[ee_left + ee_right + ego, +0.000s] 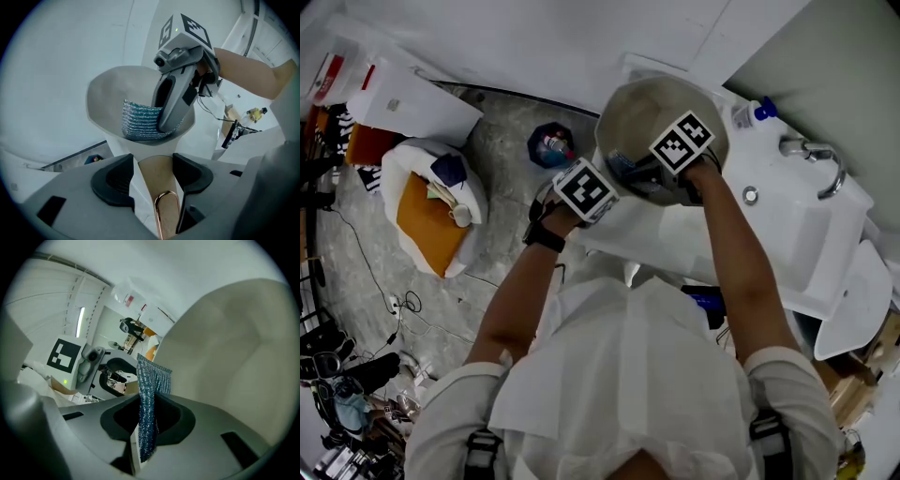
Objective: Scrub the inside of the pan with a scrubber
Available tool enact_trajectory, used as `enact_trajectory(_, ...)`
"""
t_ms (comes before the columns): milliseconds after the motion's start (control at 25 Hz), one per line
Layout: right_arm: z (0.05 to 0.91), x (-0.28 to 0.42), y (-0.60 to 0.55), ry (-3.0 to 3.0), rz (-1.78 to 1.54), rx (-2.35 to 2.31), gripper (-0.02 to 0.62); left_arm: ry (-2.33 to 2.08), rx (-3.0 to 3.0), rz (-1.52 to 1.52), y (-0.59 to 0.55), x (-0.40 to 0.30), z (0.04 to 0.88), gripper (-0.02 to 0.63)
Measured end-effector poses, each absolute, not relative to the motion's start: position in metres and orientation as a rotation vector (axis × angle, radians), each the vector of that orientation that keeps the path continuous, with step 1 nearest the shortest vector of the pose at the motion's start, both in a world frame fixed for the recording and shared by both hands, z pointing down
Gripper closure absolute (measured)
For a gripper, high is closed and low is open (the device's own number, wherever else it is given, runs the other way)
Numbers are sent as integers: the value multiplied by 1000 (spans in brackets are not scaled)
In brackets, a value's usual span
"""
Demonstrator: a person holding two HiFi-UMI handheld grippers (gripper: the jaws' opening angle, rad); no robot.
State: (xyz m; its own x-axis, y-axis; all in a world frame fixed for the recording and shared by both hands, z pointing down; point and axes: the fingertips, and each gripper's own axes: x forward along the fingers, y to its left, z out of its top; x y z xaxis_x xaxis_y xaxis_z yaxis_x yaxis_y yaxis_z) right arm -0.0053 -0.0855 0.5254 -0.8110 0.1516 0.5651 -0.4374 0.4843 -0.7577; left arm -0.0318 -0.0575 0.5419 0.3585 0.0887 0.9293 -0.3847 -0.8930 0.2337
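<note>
The left claw [153, 174] is closed on the tan handle [165, 197] of the pan [110, 93], holding it up with its pale inside turned toward the person. Against the pan's lower inner wall lies the blue-green scrubber [138, 123], pinched flat between the jaws of the right claw [146, 430], which reaches into the pan from its right side. Further right of the pan stands a white sink [787, 225] with a metal tap [814, 155].
</note>
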Motion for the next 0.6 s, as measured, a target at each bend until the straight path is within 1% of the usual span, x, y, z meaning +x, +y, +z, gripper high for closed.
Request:
enact_trajectory(120, 529, -6, -85, -2143, 1319, 244, 537, -259, 2217, 1549, -58, -30, 543, 333)
enact_trajectory(360, 530, -26, -137, -2230, 1345, 546, 536, -283, 2188, 1596, -61, -39, 542, 336)
enact_trajectory(440, 528, -27, -130, -2214, 1357, 492, 536, -282, 2206, 1565, -61, -34, 542, 336)
enact_trajectory(600, 523, -9, -77, -2091, 1325, 174, 537, -278, 2205, 1531, -58, -30, 544, 336)
